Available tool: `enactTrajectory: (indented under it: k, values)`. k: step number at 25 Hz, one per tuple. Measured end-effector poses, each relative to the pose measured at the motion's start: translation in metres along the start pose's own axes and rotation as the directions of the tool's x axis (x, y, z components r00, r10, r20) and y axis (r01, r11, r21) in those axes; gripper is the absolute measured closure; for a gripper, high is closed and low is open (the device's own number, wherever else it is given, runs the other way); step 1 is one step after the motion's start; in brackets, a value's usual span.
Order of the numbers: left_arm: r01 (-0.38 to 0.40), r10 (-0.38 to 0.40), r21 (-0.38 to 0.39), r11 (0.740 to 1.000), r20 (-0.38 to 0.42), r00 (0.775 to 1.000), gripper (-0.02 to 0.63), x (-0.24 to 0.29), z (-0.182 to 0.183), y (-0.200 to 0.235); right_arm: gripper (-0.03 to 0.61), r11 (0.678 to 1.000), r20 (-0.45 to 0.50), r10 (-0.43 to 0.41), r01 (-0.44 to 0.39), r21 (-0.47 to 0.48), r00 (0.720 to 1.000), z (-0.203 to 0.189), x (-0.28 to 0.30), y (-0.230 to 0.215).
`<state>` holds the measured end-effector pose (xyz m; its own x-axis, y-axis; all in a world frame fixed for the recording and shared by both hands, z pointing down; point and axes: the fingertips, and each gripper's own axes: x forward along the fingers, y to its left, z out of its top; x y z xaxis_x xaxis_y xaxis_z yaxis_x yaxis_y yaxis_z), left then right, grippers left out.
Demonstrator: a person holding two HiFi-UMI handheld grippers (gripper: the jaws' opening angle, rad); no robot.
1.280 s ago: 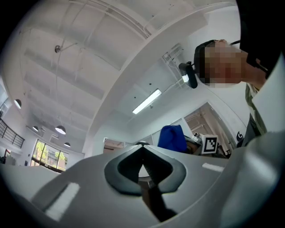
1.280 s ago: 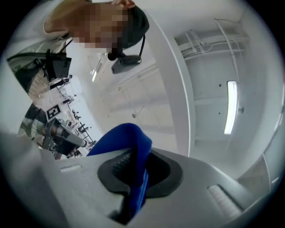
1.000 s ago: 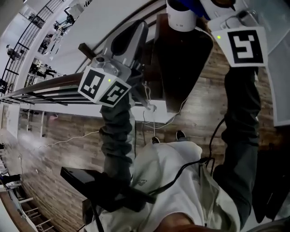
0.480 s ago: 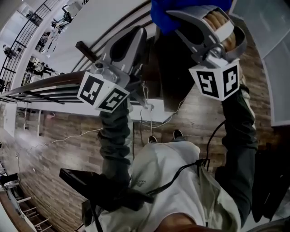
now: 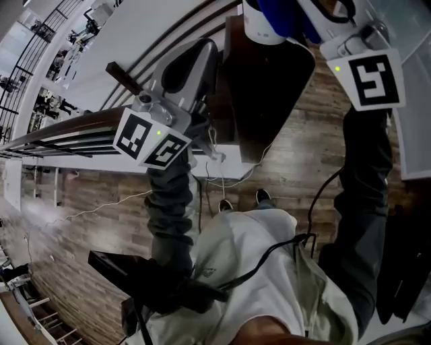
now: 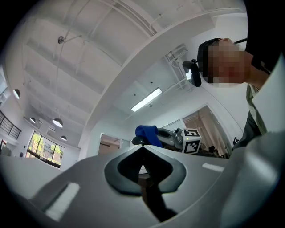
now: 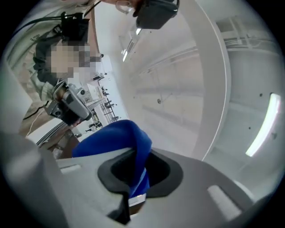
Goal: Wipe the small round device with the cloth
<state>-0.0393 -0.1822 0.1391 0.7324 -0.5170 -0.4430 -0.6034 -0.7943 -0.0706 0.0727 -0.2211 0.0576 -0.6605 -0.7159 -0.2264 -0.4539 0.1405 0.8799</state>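
Observation:
The small round device is a white cylinder at the far end of a dark table, cut by the top edge of the head view. The blue cloth lies against the device's right side, and my right gripper is shut on it. In the right gripper view the cloth bulges out of the closed jaws of the right gripper. My left gripper is raised left of the table with its jaws together. The left gripper view shows the left gripper shut, with the cloth beyond it.
Below me are a wood-plank floor with loose white cables, a white ledge with rails at left, and a black box at lower left. My own white jacket fills the bottom of the head view.
Half a second ago my right gripper was swung lower and leftward with the cloth bunched over the device. It is now back up at the right, as one second ago. The left gripper barely moved.

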Motion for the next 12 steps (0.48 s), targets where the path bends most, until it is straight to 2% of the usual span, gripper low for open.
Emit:
enactTrajectory:
  k: [6, 12]
  values:
    - [0.006, -0.006, 0.011, 1.0, -0.001, 1.0, 0.612, 0.001, -0.002, 0.004, 0.551, 0.999, -0.001, -0.039, 0.039, 0.013, 0.999, -0.006, -0.032, 0.043]
    - [0.021, -0.021, 0.005, 1.0, -0.002, 1.0, 0.611, 0.009, -0.012, 0.001, 0.549, 0.994, -0.068, 0.087, -0.091, -0.059, 0.994, -0.021, -0.045, 0.09]
